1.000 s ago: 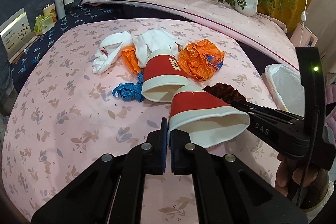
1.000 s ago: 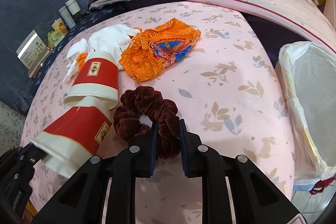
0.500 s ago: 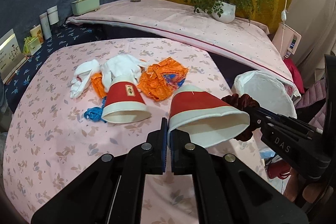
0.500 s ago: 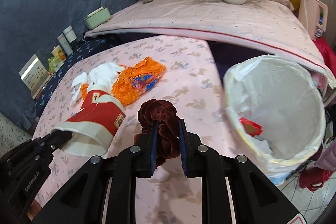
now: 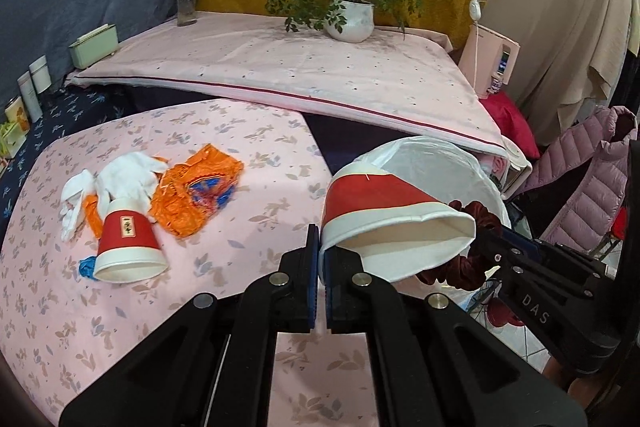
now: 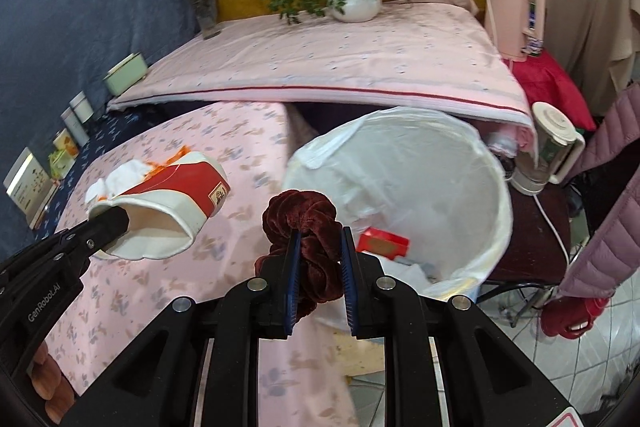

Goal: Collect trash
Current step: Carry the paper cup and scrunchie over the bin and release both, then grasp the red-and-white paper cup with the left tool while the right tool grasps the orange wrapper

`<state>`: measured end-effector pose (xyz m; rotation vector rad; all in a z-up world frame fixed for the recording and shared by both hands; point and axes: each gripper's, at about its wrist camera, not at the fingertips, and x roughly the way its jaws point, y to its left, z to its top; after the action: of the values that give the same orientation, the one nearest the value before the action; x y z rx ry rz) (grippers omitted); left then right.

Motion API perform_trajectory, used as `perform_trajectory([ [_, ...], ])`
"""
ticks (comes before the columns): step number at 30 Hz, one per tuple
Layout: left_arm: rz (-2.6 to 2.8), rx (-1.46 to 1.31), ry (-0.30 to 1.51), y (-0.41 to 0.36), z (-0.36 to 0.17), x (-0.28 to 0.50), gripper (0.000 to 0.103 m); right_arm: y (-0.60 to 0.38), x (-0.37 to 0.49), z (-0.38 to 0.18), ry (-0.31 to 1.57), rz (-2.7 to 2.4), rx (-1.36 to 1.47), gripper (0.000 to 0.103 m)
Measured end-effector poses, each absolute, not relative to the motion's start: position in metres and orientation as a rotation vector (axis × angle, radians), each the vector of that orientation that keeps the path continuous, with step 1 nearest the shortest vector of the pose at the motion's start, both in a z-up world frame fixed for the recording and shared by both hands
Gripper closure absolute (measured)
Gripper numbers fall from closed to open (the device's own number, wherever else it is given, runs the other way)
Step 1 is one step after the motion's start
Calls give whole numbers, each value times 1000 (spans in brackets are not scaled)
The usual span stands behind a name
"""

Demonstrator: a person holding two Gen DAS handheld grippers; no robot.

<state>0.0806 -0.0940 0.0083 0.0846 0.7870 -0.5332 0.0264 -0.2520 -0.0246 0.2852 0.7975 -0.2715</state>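
Now lifted off the worktop (image 5: 240,195) toward the bin (image 6: 472,163): left claw (image 5: 319,255) clamped on cup (image 5: 384,211), right claw (image 6: 319,259) clamped on scrunchie (image 6: 304,223); release pending.

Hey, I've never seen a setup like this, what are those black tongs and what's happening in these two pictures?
These are two handheld grippers, one in each of a person's hands, each with a fisheye camera looking along its jaws. In the left camera's picture, the left gripper pinches the rim of a red-and-white paper cup. In the right camera's picture, the right gripper holds a dark red velvet scrunchie near a white-lined trash bin. On the pink floral tablecloth lie another red-and-white paper cup, white gloves and a crumpled orange wrapper.
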Motion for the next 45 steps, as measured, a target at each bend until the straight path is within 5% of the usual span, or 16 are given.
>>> perform_trajectory([
  [18, -675, 133, 834, -189, -1, 108, 97, -319, 42, -34, 813, -393, 298, 82],
  [19, -673, 133, 841, -191, -2, 110, 92, -321, 43, -35, 816, -399, 302, 80],
  [21, -661, 125, 848, -194, -3, 114, 64, -324, 44, -36, 817, -413, 306, 78],
  [22, -651, 125, 839, -195, -2, 115, 61, -324, 45, -36, 818, -414, 309, 76],
  [34, -611, 152, 831, -175, 5, 134, 51, -308, 62, -19, 807, -420, 303, 57],
  [45, -480, 159, 838, -107, 11, 153, 46, -257, 75, -2, 808, -372, 286, 54],
])
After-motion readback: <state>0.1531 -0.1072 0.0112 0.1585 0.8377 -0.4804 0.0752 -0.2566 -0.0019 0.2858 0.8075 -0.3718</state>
